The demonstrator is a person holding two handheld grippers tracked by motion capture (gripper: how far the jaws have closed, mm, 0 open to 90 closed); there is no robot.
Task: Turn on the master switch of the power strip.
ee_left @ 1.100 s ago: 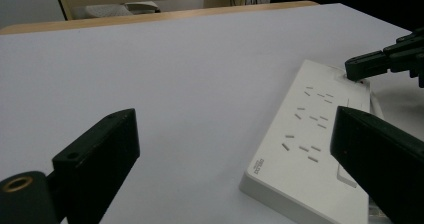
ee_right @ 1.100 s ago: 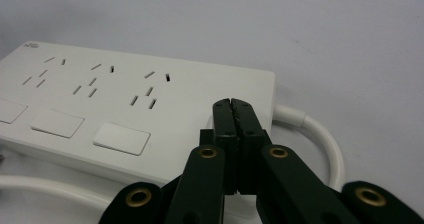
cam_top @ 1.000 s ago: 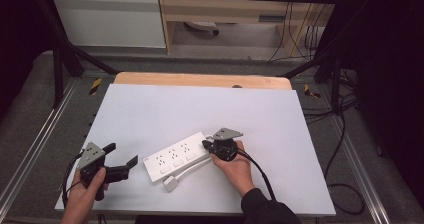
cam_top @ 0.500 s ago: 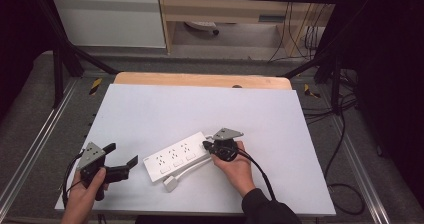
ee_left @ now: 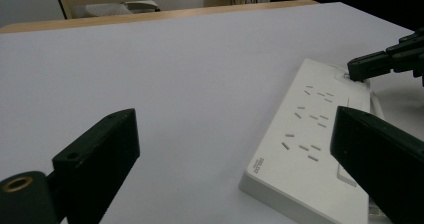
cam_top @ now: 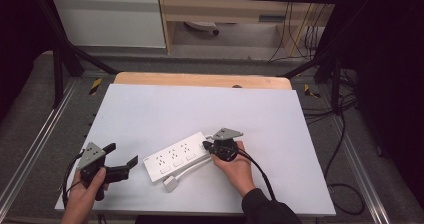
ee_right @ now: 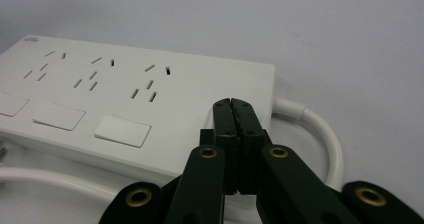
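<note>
High view first: I see the white power strip (cam_top: 176, 156) lying at an angle on the pale table (cam_top: 200, 109), towards the near edge and between my two hands. Its white cable (cam_top: 192, 168) loops back along the near side and ends in a plug (cam_top: 170, 183) that lies on the table just beside the strip.

My right gripper (cam_top: 206, 145) sits at the strip's right end, with its jaws pressed together and nothing caught between them. Right gripper view backs this up: the two black jaws meet flat against each other, and their tips (ee_right: 233, 104) rest over the end of the strip (ee_right: 125, 89), close to the corner where the cable (ee_right: 320, 129) leaves the housing. I cannot tell whether the tips actually touch the plastic. Three rows of sockets and three rocker switches (ee_right: 122, 131) run away to the left of that view.

My left gripper (cam_top: 122, 160) is held at the near left of the table, clear of the strip, its jaws spread wide and holding nothing. Left gripper view shows bare table between those jaws, the strip (ee_left: 310, 149) lying to the right, and the right gripper's closed tip (ee_left: 365, 66) at its far end.
</note>
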